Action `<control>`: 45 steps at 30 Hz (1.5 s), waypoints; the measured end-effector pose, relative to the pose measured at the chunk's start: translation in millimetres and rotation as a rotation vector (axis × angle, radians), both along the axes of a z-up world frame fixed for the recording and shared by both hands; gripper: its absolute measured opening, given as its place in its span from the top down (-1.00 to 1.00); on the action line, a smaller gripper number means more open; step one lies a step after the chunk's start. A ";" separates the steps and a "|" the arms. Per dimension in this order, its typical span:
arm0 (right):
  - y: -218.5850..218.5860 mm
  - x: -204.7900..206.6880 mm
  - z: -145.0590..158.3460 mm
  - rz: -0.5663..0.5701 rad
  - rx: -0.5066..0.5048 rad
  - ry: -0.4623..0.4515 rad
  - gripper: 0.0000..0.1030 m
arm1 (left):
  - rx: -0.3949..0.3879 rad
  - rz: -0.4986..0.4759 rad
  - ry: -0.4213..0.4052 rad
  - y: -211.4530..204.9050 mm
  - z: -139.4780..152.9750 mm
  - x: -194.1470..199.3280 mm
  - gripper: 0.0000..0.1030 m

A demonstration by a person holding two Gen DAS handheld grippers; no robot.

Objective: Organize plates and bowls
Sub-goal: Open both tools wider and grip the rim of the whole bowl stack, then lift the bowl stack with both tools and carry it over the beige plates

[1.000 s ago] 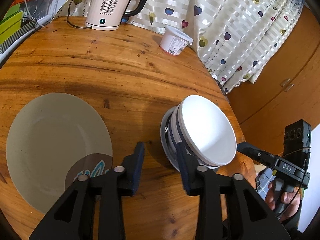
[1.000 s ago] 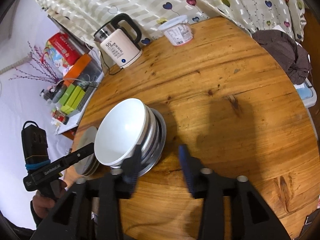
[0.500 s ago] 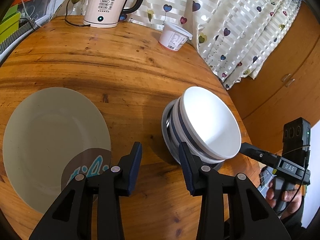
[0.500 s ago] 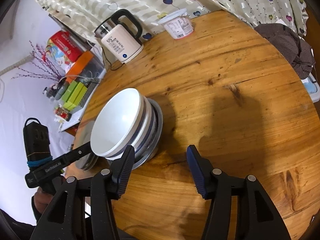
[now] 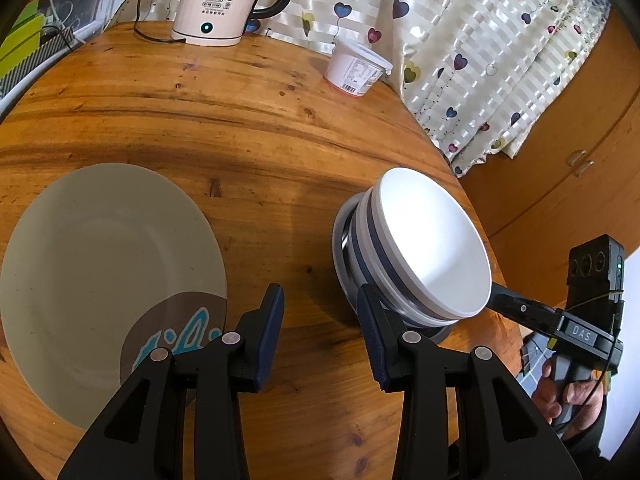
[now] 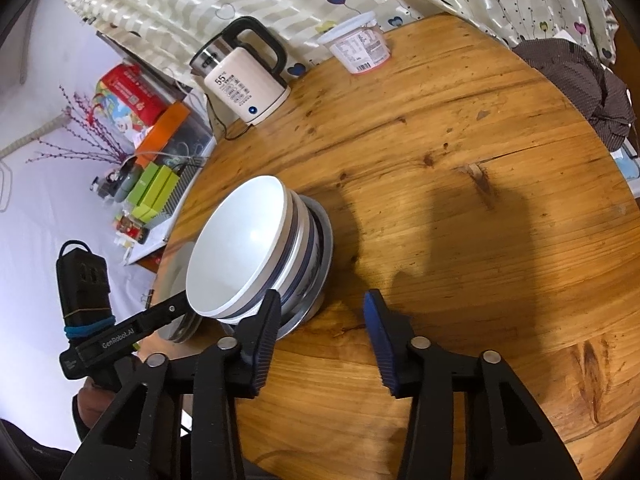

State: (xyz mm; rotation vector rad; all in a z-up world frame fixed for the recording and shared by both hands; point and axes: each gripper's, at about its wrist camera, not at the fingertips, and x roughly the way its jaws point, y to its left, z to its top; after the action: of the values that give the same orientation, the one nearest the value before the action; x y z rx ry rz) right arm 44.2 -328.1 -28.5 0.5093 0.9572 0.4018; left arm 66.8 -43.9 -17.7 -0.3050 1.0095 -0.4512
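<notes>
A stack of white bowls with dark blue bands [image 5: 432, 240] [image 6: 240, 248] rests on a grey metal dish [image 5: 340, 248] near the round wooden table's [image 5: 248, 128] edge. A large grey plate with a brown and blue pattern [image 5: 100, 264] lies left of it. My left gripper [image 5: 320, 300] hovers open over bare wood between plate and bowls, holding nothing. My right gripper [image 6: 322, 304] is closing with nothing between its jaws. Its left finger [image 6: 264, 328] stands just beside the stack's base.
A cream electric kettle [image 5: 220, 0] [image 6: 244, 80] and a white tub [image 5: 356, 68] [image 6: 360, 48] stand at the table's far edge by the heart-print curtain. A dark cloth [image 6: 580, 84] lies at the right rim. Boxes [image 6: 156, 188] sit on a shelf beyond the left edge.
The right gripper's left finger overlapped the bowl stack a second ago; it has drawn back beside the base, the jaws widening and then narrowing. The left gripper stayed put.
</notes>
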 end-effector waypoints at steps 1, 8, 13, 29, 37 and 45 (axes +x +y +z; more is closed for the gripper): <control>0.1 0.9 -0.4 0.000 0.004 0.003 0.26 | -0.005 0.000 0.005 0.4 -0.9 1.1 0.24; 1.6 4.8 -4.5 0.001 0.013 0.019 0.44 | -0.047 -0.015 0.027 -1.1 -4.7 5.8 0.24; 2.3 8.3 -8.9 0.006 0.018 0.033 0.61 | -0.075 -0.015 0.042 1.7 -7.8 9.1 0.24; -4.0 17.9 -23.9 0.028 0.160 0.067 0.77 | -0.170 -0.060 0.062 1.8 -12.7 14.1 0.64; -8.2 20.0 -25.7 0.037 0.199 0.066 0.81 | -0.192 -0.083 0.072 0.3 -14.6 17.6 0.69; -8.0 18.8 -23.6 0.038 0.188 0.061 0.82 | -0.224 -0.090 0.079 2.0 -16.0 17.2 0.83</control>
State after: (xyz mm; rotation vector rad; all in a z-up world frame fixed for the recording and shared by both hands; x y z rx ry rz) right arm 63.0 -336.0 -52.1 0.6776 0.9946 0.5158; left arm 84.0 -41.9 -33.7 -0.4826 1.0541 -0.6403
